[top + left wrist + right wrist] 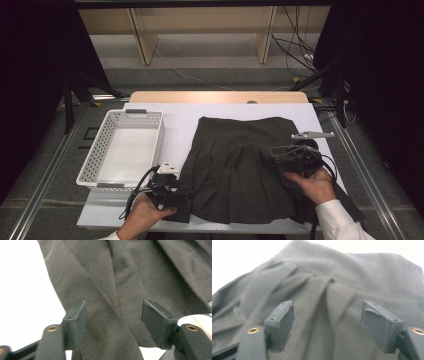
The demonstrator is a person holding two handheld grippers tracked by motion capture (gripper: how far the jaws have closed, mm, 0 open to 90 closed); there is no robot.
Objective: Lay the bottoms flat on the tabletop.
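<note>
A dark grey pleated skirt (240,165) lies spread flat on the white table top (175,125), its waistband at the far side. My left gripper (176,194) sits at the skirt's near left corner. In the left gripper view its jaws (113,312) stand apart over the skirt's edge (120,277), with cloth below them and the pads not pressing on it. My right gripper (277,154) hovers above the skirt's right side. In the right gripper view its jaws (328,312) stand wide over the pleats (324,290), holding nothing.
A white perforated basket (95,155) stands on the table's left side, nothing in it. Behind the table is a wooden shelf frame (145,45), with cables (295,50) on the floor. Metal rails run along both sides of the table.
</note>
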